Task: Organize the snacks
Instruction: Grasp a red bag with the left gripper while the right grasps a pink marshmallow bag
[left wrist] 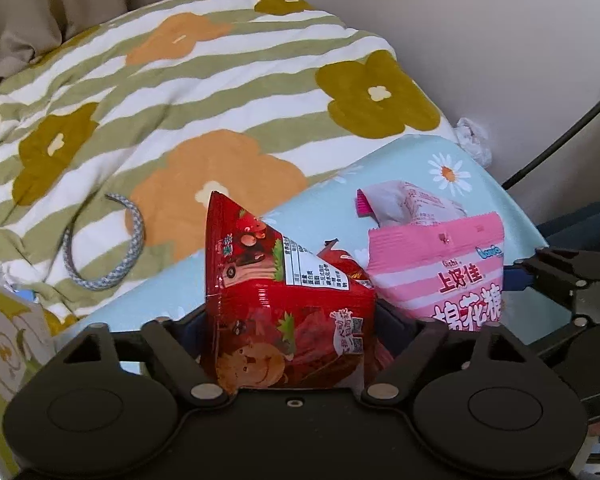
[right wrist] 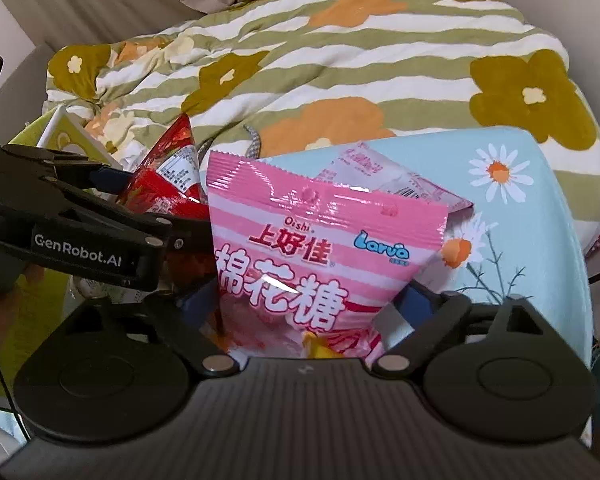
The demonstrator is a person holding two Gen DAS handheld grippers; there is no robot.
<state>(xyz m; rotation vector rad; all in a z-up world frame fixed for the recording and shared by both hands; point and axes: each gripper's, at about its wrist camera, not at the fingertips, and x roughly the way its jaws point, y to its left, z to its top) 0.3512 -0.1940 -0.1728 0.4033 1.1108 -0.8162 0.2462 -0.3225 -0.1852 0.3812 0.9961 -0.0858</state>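
- Because the big striped blanket (left wrist: 204, 92) with its flowers fills the back of both views, whatever lies under it is hidden.
- On the near side sits a light blue cushion (right wrist: 540, 216) with daisies, and the snack bags cover a lot of it.
- Up close in the right wrist view, the pink marshmallow bag (right wrist: 320, 248) has pink and white stripes, big red letters and a shiny crinkled top. Its bottom is cut off behind the right gripper (right wrist: 304, 304), whose two fingers are squeezed on the bag's sides.
- Beside it, the red snack bag (left wrist: 284, 312) stands up in a point, with a white label and strawberry pictures. The left gripper (left wrist: 296, 328) pinches its lower part, and the finger tips are hidden behind the bag.
- Behind the pink bag, a pale pink packet (right wrist: 384, 176) peeks out; its small print is too blurry to read.
- Lying on the blanket is a grey braided cord (left wrist: 108, 252), curled in a loop.
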